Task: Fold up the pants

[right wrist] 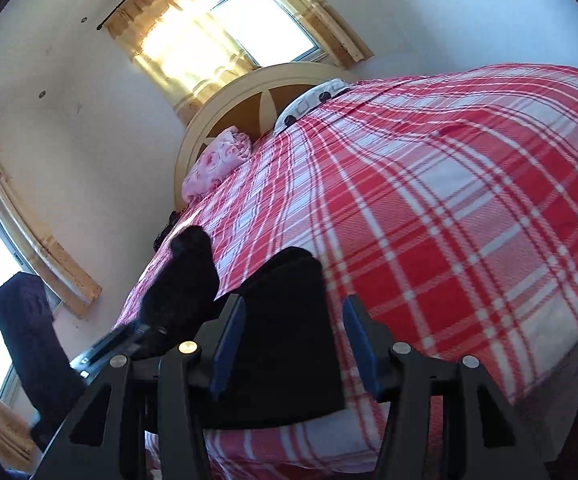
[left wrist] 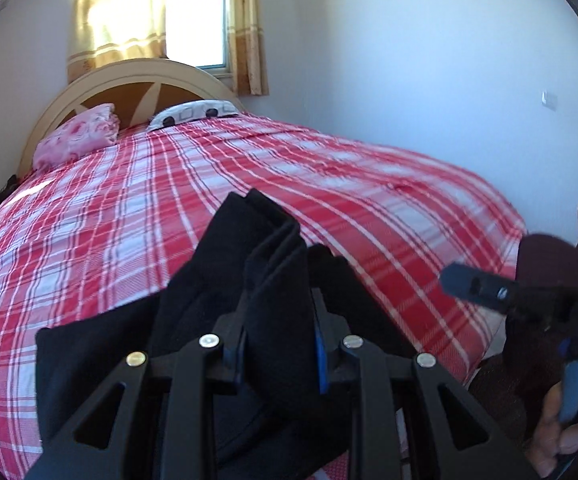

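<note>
1. Left wrist view.
   - Left gripper [left wrist: 277, 344]: its 2 fingers are clamped on a bunched fold of the black pants [left wrist: 265, 272], cloth filling the whole gap between the blue pads [left wrist: 321, 354].
   - Pants: several stacked layers rise from the grip, folded edges showing at the top; the rest spreads left and low over the near edge of the bed.
   - Right gripper [left wrist: 473, 284]: enters from the right edge, blurred (its jaw state cannot be told from here), held in a hand [left wrist: 557, 432] at lower right.
   - Plaid bedspread [left wrist: 249, 184]: red and white, covering the bed.
   - Pink floral pillow [left wrist: 77, 136] and a white patterned pillow [left wrist: 193, 114], both against the cream headboard [left wrist: 137, 76].
   - Window [left wrist: 195, 22] with yellow curtains [left wrist: 117, 12] above the headboard.

2. Right wrist view.
   - Right gripper [right wrist: 295, 344]: fingers apart, the blue pads [right wrist: 229, 344] straddling a folded block of the pants [right wrist: 289, 340] without pinching it.
   - Pants: the block lies on the bedspread [right wrist: 449, 208] at its near edge; a second dark bundle stands just left of it, raised.
   - Left gripper [right wrist: 117, 344]: blurred, low at left beside that bundle.
   - Headboard [right wrist: 249, 92], pink pillow [right wrist: 217, 160], curtained window [right wrist: 249, 16] beyond.
</note>
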### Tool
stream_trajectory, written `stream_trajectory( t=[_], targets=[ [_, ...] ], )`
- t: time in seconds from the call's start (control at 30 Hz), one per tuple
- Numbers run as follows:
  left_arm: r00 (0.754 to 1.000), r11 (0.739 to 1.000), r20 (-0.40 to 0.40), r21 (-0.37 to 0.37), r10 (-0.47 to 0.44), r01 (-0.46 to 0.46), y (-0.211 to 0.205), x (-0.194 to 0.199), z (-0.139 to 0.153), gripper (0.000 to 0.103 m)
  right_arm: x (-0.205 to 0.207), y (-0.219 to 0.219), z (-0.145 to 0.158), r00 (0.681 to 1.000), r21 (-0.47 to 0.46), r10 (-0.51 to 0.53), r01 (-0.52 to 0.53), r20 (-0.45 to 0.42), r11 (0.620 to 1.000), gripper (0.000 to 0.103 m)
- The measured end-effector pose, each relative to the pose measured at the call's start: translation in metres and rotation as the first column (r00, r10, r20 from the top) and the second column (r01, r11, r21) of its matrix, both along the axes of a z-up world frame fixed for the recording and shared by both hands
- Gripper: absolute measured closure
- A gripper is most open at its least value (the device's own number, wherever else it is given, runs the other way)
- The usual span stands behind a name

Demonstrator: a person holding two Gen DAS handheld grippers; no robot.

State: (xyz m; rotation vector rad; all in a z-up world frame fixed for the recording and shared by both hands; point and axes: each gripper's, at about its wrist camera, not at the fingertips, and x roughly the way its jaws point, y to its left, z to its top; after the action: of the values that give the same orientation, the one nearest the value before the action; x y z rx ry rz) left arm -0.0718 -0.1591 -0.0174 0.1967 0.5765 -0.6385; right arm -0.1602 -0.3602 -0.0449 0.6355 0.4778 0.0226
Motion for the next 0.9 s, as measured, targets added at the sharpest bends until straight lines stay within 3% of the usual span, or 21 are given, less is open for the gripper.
stream_trajectory(
  t=[0.23,0.3,0.37,0.43,0.53,0.63,0.73,0.9],
  targets=[
    [0.998,0.995,0.014,0.090,-0.054,0.053,-0.025,-0.003,-0.020,0.075,-0.004,-0.018,-0.013,0.999,0.046,-0.025,0.026,-0.022,0.999,0.049],
    [0.995,0.989,0.017,0.113,-0.100,0.098,-0.026,-0.009,-0.023,0.066,-0.003,-0.016,-0.016,0.999,0.050,-0.022,0.023,-0.024,0.998,0.049],
    [0.990,0.984,-0.002,0.108,-0.140,0.140,-0.025,-0.016,-0.024,0.033,-0.002,-0.015,-0.017,1.000,0.051,-0.013,0.014,-0.021,0.999,0.049],
    [0.983,0.978,-0.026,0.096,-0.183,0.185,-0.020,-0.028,-0.023,0.026,0.000,-0.014,-0.015,1.000,0.051,0.001,0.000,-0.014,0.999,0.049],
    [0.978,0.974,-0.036,0.088,-0.205,0.207,-0.008,-0.040,-0.020,0.026,0.003,-0.011,-0.011,1.000,0.058,0.028,-0.028,0.005,0.998,0.049],
    [0.986,0.986,-0.063,0.043,-0.157,0.160,0.020,-0.041,-0.011,0.026,0.007,-0.007,-0.003,0.997,0.047,0.069,-0.069,0.018,0.997,0.049],
    [0.998,0.999,-0.040,0.033,-0.038,0.039,0.055,-0.031,0.001,0.026,0.016,0.003,0.005,0.989,0.039,0.143,-0.144,0.024,0.989,0.049],
    [0.990,0.990,-0.022,-0.013,0.141,-0.142,0.106,-0.010,0.017,0.025,0.044,0.017,-0.004,0.978,0.106,0.205,-0.199,-0.046,0.974,0.048]
  ],
)
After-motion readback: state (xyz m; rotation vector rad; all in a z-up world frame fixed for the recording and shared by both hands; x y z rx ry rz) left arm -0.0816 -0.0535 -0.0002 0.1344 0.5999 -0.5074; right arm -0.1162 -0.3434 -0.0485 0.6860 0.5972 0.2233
